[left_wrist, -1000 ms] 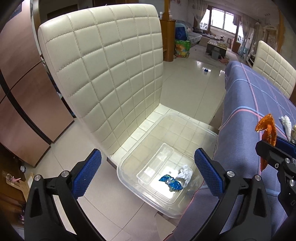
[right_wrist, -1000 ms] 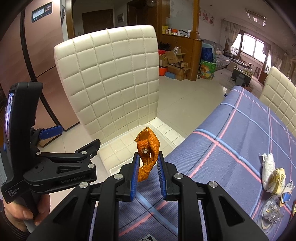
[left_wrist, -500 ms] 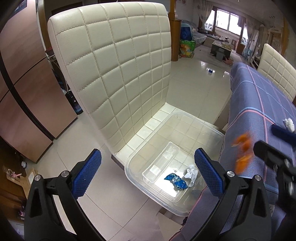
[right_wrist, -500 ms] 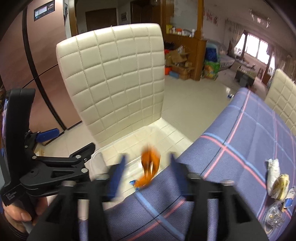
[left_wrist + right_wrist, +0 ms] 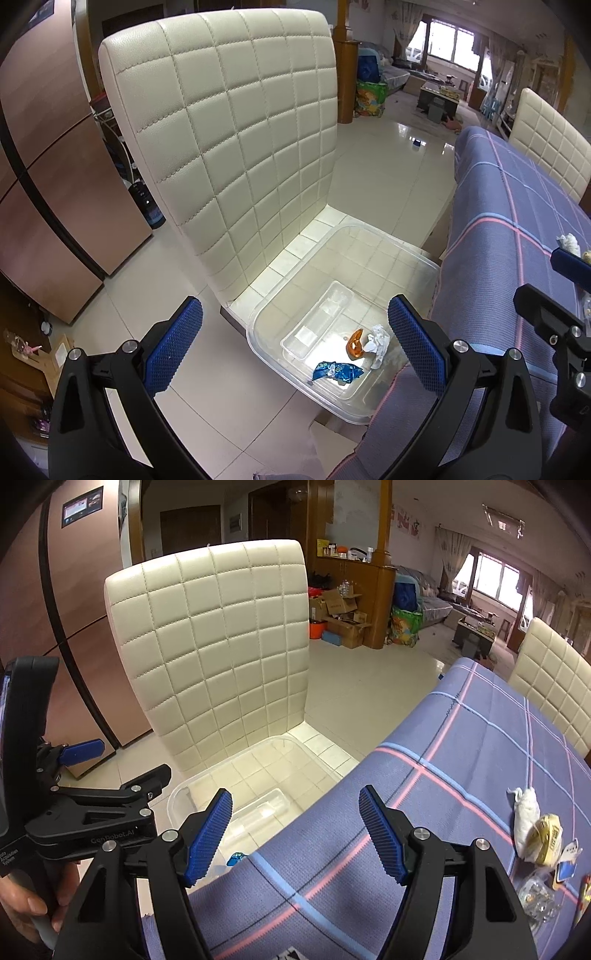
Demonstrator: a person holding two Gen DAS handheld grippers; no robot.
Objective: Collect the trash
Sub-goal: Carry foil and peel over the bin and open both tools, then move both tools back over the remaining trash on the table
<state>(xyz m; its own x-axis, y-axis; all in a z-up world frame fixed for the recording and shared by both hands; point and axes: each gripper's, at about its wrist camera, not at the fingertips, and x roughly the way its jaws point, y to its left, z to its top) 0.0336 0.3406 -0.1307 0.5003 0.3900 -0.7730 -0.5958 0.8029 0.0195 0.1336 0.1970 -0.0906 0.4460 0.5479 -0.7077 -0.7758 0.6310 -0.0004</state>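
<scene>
Having let go, my right tool point(image 5: 295, 834) gapes empty; the orange wrapper point(image 5: 355, 344) now lies in the bin point(image 5: 369, 236), at the tissue's nine o'clock. Left tool point(image 5: 295, 343) apart too. More trash point(image 5: 524, 819) waits on the worktop point(image 5: 461, 775).

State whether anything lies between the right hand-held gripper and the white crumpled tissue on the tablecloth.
Nothing visible does: the right hand-held gripper is open, and only bare tablecloth separates it from the white crumpled tissue.

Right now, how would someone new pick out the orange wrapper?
Find the cream chair; a clear bin sits on its seat. The orange wrapper lies inside, between a white tissue and a blue wrapper: the only orange piece there.
</scene>
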